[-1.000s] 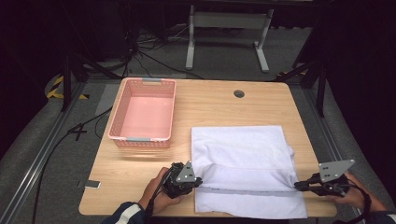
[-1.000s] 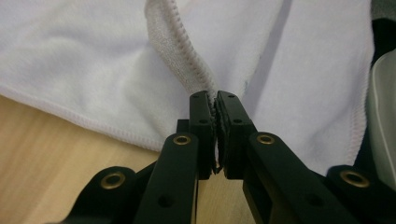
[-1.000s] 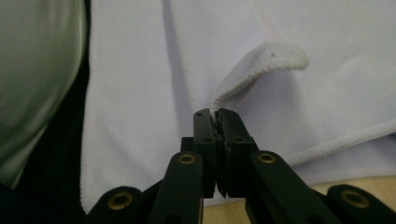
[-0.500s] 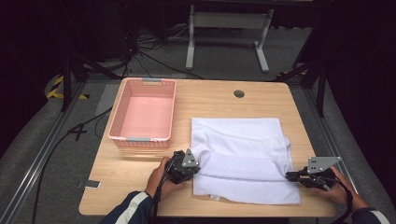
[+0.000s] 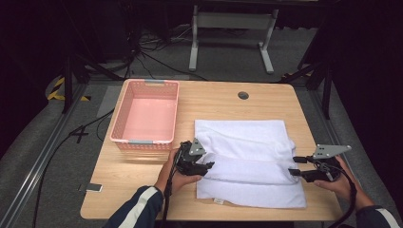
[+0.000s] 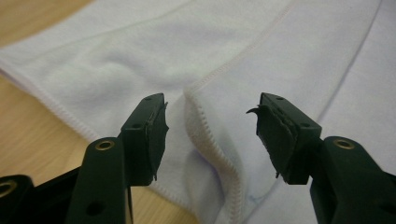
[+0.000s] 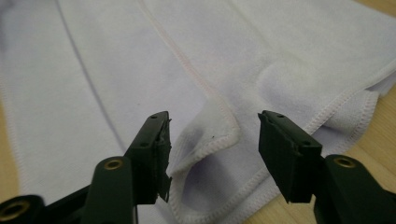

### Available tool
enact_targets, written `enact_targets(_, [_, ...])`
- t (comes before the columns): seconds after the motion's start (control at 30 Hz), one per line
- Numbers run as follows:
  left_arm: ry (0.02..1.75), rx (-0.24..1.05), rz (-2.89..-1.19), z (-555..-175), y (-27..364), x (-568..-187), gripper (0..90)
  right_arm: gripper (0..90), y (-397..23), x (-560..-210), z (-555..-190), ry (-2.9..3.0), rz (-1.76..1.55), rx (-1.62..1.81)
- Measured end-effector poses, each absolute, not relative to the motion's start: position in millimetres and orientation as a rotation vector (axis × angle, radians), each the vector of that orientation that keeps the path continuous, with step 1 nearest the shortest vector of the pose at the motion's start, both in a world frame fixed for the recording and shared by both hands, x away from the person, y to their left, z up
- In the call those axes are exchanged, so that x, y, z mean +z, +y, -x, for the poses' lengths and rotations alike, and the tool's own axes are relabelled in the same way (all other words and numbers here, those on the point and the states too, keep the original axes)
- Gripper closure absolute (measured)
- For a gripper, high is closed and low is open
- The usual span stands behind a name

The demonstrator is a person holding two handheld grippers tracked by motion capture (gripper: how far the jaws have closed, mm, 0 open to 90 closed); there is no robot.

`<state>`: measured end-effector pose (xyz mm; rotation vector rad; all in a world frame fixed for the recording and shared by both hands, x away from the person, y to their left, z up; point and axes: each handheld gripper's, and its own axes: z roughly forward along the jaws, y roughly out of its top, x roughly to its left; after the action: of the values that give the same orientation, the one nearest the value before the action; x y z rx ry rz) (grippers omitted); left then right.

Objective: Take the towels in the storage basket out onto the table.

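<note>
left gripper (image 5: 207,165): held in the left hand (image 5: 177,172), forearm in a dark striped sleeve entering from the bottom edge; points right, roughly level; jaws apart, just been opening, pads pressing nothing. right gripper (image 5: 294,166): held in the right hand (image 5: 338,180); points left; jaws apart, just been opening, pads pressing nothing.

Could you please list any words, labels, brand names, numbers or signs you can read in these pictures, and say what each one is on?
None can be read.
The white towel has a small tag at its near hem, too small to tell whether it bears print.
The pink basket and the wooden table show no lettering.
</note>
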<state>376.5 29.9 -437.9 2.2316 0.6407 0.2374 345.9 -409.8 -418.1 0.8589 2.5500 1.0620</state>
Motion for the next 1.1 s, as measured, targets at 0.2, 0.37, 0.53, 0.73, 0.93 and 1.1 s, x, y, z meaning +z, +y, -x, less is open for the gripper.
enact_targets(0.2, [0.578, 0.189, -2.261, -380, 33, -438, 83.5, 81.5, -400, -426, -348, 2.62, -0.785, 1.035])
enact_targets(0.37, [0.452, 0.224, -2.227, -356, 51, -420, 87.2, 83.7, -413, -402, -322, 2.623, -0.554, 1.179])
enact_targets(0.53, [0.328, 0.218, -2.228, -325, 68, -417, 87.1, 82.3, -421, -403, -294, 2.742, -0.357, 1.117])
enact_targets(0.73, [0.286, 0.155, -2.398, -302, 68, -436, 70.8, 69.8, -426, -420, -282, 2.874, -0.322, 0.926])
enact_targets(0.93, [0.443, 0.155, -2.248, -305, 72, -432, 44.1, 48.9, -437, -414, -284, 2.751, -0.479, 0.968])
enact_targets(1.1, [0.445, 0.183, -2.175, -326, 47, -409, 43.2, 49.1, -431, -393, -324, 2.454, -0.79, 1.06])
